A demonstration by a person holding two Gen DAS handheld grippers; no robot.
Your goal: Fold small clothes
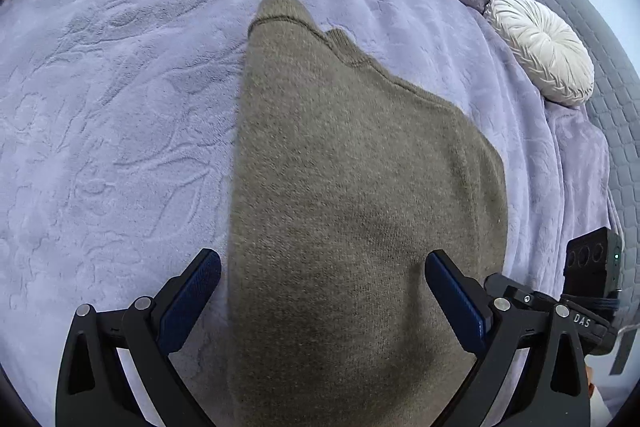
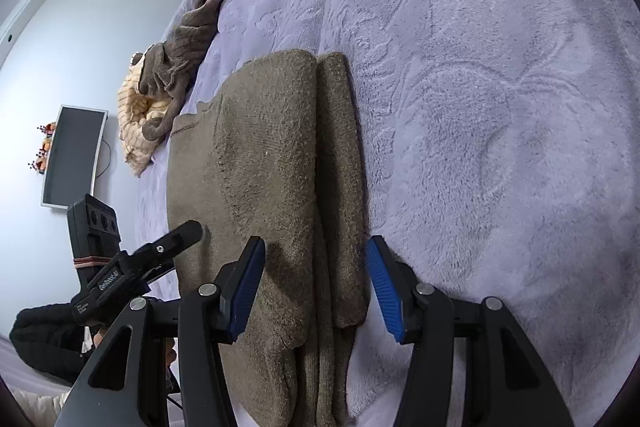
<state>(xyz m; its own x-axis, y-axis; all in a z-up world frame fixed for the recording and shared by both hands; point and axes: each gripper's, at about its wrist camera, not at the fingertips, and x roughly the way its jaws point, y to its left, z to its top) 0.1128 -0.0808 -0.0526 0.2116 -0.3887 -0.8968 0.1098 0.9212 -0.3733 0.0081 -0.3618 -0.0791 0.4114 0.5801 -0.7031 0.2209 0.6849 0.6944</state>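
Note:
An olive-brown knitted sweater [image 1: 352, 167] lies flat on the lilac blanket [image 1: 100, 107], its collar end pointing away. My left gripper [image 1: 322, 257] hangs open just above its near part, with the blue pads [image 1: 192, 291] spread wide; one is over the blanket, the other over the knit. In the right wrist view the sweater [image 2: 264, 155] shows a long folded strip along its right side. My right gripper [image 2: 315, 241] stands open over that strip, the blue pads [image 2: 382, 279] on either side and not pressing it. One finger of the left gripper [image 2: 176, 233] shows at the left.
A heap of brown and cream clothes [image 2: 168, 83] lies at the far edge of the bed. A white round cushion [image 1: 540, 47] rests by the grey quilted bed side [image 1: 616, 87]. A dark screen [image 2: 74, 155] hangs on the wall. A person's dark sleeve [image 2: 44, 339] is low left.

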